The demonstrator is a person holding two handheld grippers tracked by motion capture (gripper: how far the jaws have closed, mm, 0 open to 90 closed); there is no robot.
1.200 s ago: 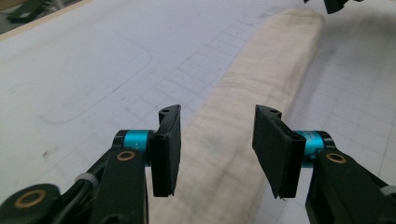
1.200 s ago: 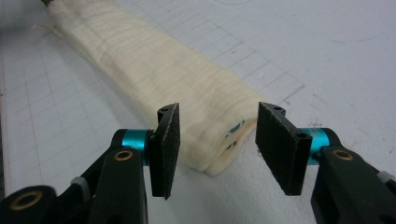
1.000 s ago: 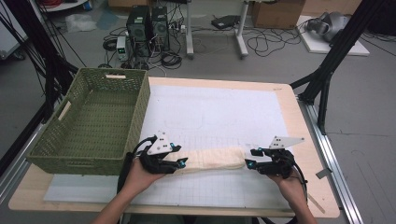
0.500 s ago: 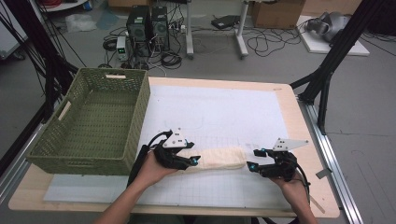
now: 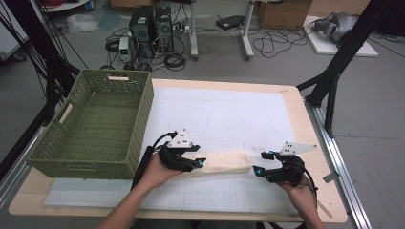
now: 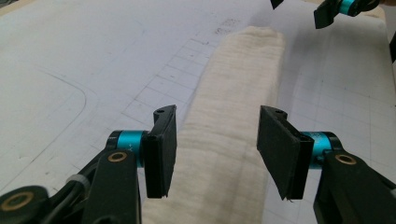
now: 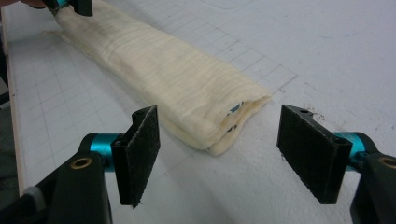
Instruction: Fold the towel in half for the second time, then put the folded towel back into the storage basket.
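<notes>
**A:** Start with the biggest container. What is in it?

**B:** One green woven basket (image 5: 90,126) stands on the left part of the table (image 5: 305,114). Its woven floor shows bare; nothing lies in it.

**A:** And around it?

**B:** One white gridded mat (image 5: 224,114) covers most of the tabletop. On its near part lies one cream cloth (image 5: 224,162), rolled or folded into a long bundle, stretched left to right just to the right of the basket's near corner.

**A:** The claws?

**B:** Two. The left gripper (image 5: 198,163) sits over the cloth's left end, its jaws standing apart on either side of the bundle; in the left gripper view the pads (image 6: 161,149) do not visibly press it, so it is open around the cloth. The right gripper (image 5: 258,169) is just off the cloth's right end. Its jaws have just been opening, and in the right gripper view they stand wide, with the cloth's folded end (image 7: 233,123) lying ahead of them, not between the pads.

**A:** Anything in the way?

**B:** Between the grippers there is only the cloth itself.
</notes>
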